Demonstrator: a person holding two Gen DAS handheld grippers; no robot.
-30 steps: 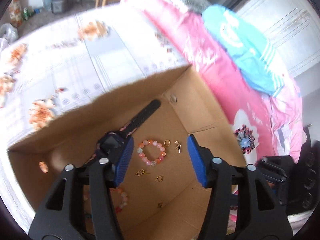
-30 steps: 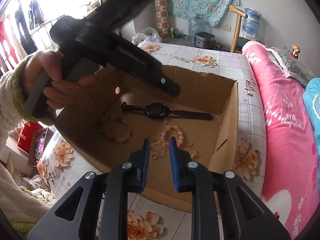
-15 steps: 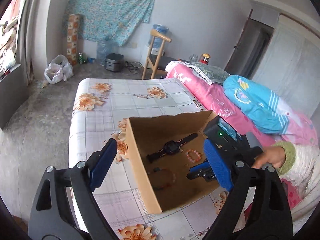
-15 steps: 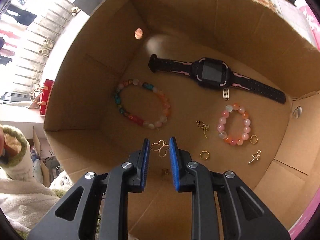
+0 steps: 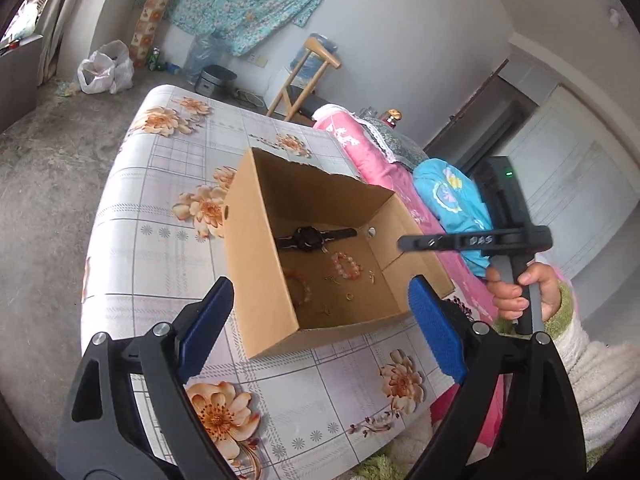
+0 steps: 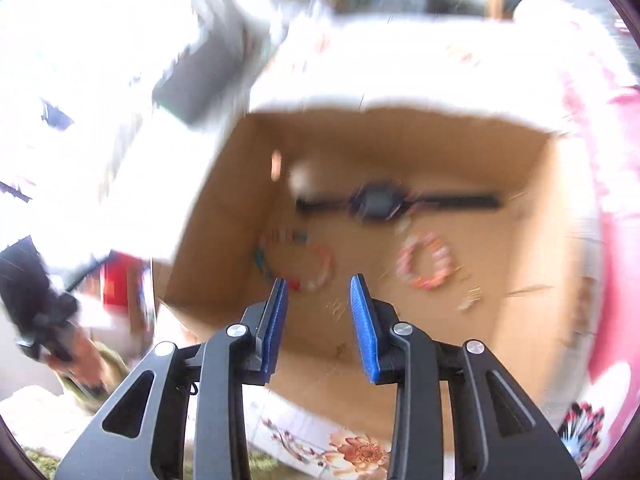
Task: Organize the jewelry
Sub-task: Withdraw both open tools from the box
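An open cardboard box [image 5: 260,264] stands on the flowered table. Inside lie a black watch [image 5: 310,237], a pink bead bracelet [image 5: 346,266], a multicolour bead bracelet [image 5: 302,286] and small gold pieces [image 5: 350,296]. My left gripper [image 5: 320,320] is wide open and empty, held back above the box's near corner. My right gripper [image 6: 320,292] is open and empty above the box's near side; its view is blurred, showing the watch [image 6: 380,202], the pink bracelet [image 6: 424,266] and the multicolour bracelet [image 6: 296,260]. The right gripper's body [image 5: 476,240] shows in the left view.
The table [image 5: 160,208] has a flowered cloth. A pink quilt [image 5: 376,168] and blue pillow [image 5: 452,200] lie to the right. A wooden chair [image 5: 308,76] and bags [image 5: 106,68] stand on the floor beyond.
My left gripper has pulled up and back out of the box and opened wide. My right gripper has risen from near the box floor and opened, letting go of the gold butterfly piece.
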